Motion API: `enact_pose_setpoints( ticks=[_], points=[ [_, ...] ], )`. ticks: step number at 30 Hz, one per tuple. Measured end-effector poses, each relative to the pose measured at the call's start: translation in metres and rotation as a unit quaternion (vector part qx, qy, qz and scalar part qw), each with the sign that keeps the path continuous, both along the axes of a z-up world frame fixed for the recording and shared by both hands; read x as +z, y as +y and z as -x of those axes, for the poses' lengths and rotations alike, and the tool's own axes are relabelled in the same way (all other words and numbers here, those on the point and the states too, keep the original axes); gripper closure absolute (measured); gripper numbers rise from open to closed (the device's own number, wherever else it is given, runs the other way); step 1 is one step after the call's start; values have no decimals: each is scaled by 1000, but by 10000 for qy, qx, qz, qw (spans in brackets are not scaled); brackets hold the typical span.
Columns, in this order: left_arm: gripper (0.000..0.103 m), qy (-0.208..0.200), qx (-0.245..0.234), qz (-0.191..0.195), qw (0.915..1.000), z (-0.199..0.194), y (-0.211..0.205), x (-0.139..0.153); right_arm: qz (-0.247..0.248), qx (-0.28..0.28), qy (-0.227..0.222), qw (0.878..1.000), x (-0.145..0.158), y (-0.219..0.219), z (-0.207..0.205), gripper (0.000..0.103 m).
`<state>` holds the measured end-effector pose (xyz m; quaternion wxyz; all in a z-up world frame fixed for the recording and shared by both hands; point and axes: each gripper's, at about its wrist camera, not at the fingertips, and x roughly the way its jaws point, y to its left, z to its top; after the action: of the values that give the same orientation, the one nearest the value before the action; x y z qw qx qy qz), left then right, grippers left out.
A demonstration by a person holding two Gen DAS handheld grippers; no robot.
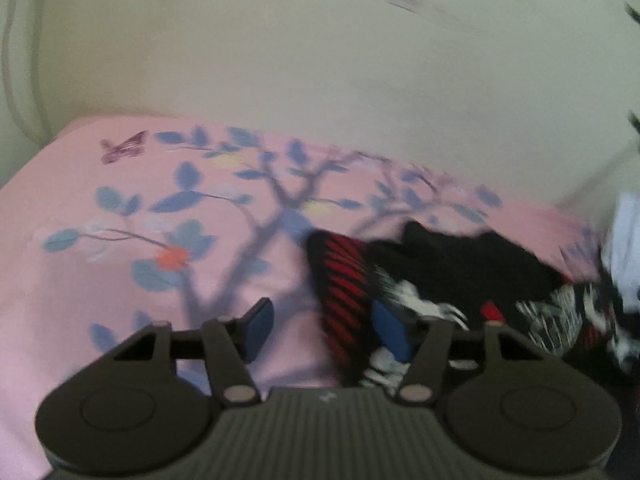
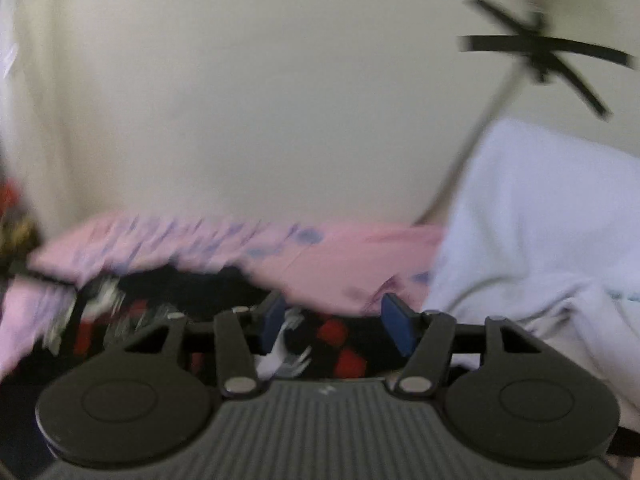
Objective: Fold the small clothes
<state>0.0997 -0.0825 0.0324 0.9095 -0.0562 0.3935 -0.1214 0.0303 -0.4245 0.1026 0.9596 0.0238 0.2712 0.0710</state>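
A small black garment with red stripes and white print [image 1: 440, 280] lies crumpled on a pink bedsheet with blue leaves [image 1: 120, 220]. My left gripper [image 1: 324, 332] is open just above the sheet, its right pad over the garment's red-striped edge. In the right wrist view the same garment [image 2: 340, 344] lies under my right gripper [image 2: 336, 324], which is open and empty low over it. Both views are motion-blurred.
A pale blue-white cloth [image 2: 540, 240] is piled at the right, also at the left wrist view's right edge [image 1: 624, 248]. A cream wall [image 1: 320, 60] rises behind the bed. A black stand or tripod [image 2: 540, 52] stands at the upper right.
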Motion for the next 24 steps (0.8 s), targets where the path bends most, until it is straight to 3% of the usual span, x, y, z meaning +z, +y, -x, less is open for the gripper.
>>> enact_pose_setpoints(
  ticks=[2,5,9,11,13,14,19,21,22,24],
  points=[
    [62,-108,-204,-211,9995,4,-16,-6,373,455,278,9979,-6,15,3,54],
    [72,-258,-348,-469,9980,8,-35,-12,1172,849,523,9881,-19,38,8,54],
    [89,-494,-447,-540,9963,11,-37,-14,1661,1262,850,9743,-33,64,-7,54],
    [92,-525,-419,-362,9971,12,-31,-16,2012,1361,886,9660,-39,83,-12,80],
    [92,-527,-353,-167,9978,11,-23,-15,2235,1299,927,9616,-36,95,-24,99],
    [92,-528,-323,-57,9981,10,-18,-15,2224,1230,916,9628,-31,96,-32,101],
    [92,-534,-103,414,9977,7,5,-15,1290,489,477,9893,5,87,-71,100],
    [92,-424,-32,603,9973,3,14,-19,1077,77,414,9933,7,83,-86,80],
    [92,-356,6,673,9971,1,19,-22,1157,-69,424,9924,4,82,-95,57],
    [92,-286,23,843,9960,-2,27,-25,1314,-197,380,9904,1,78,-100,58]
  ],
)
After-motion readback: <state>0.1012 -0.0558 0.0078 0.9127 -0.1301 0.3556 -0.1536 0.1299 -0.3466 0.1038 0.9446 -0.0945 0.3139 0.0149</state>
